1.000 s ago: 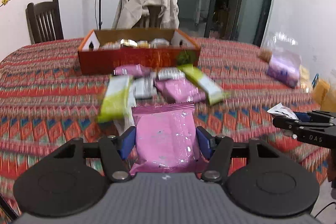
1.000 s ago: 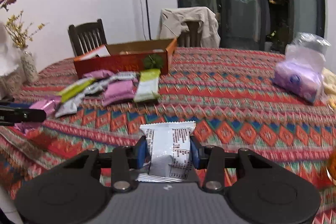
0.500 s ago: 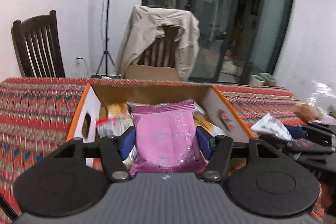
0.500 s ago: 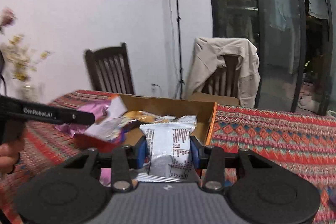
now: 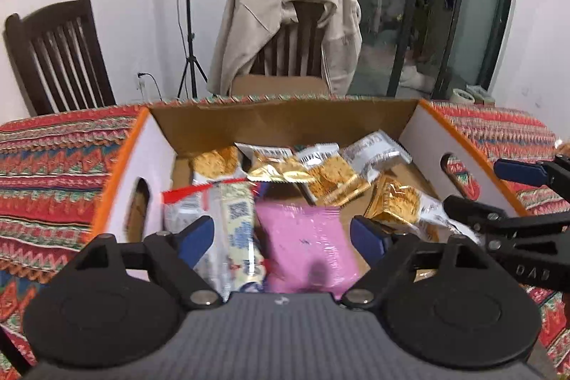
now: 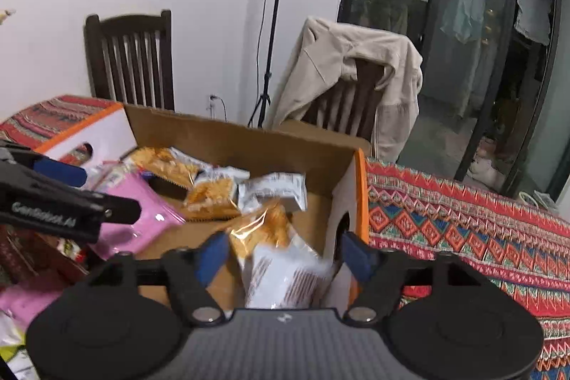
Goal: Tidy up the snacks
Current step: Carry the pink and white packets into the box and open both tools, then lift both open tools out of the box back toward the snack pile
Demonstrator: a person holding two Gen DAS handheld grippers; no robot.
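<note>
An orange and white cardboard box (image 5: 431, 127) stands on the patterned tablecloth and holds several snack packets. My left gripper (image 5: 283, 237) is open over the box's near side; a pink packet (image 5: 306, 248) lies loose between its blue pads, blurred. My right gripper (image 6: 283, 253) is open over the box's right end (image 6: 351, 198); a white packet (image 6: 285, 276) lies loose between its pads, blurred. The pink packet also shows in the right wrist view (image 6: 142, 219), under the left gripper's finger (image 6: 71, 209). The right gripper's fingers (image 5: 516, 230) show at the right of the left wrist view.
Gold and silver packets (image 5: 331, 180) fill the box's far half. A dark wooden chair (image 5: 57, 56) and a chair draped with a beige jacket (image 5: 285, 24) stand behind the table. More pink packets (image 6: 25, 301) lie on the tablecloth (image 6: 463, 223) left of the box.
Both grippers moved from the table's near side to over the box, then opened. The pink packet and the white packet have left the pads and dropped toward the box.
</note>
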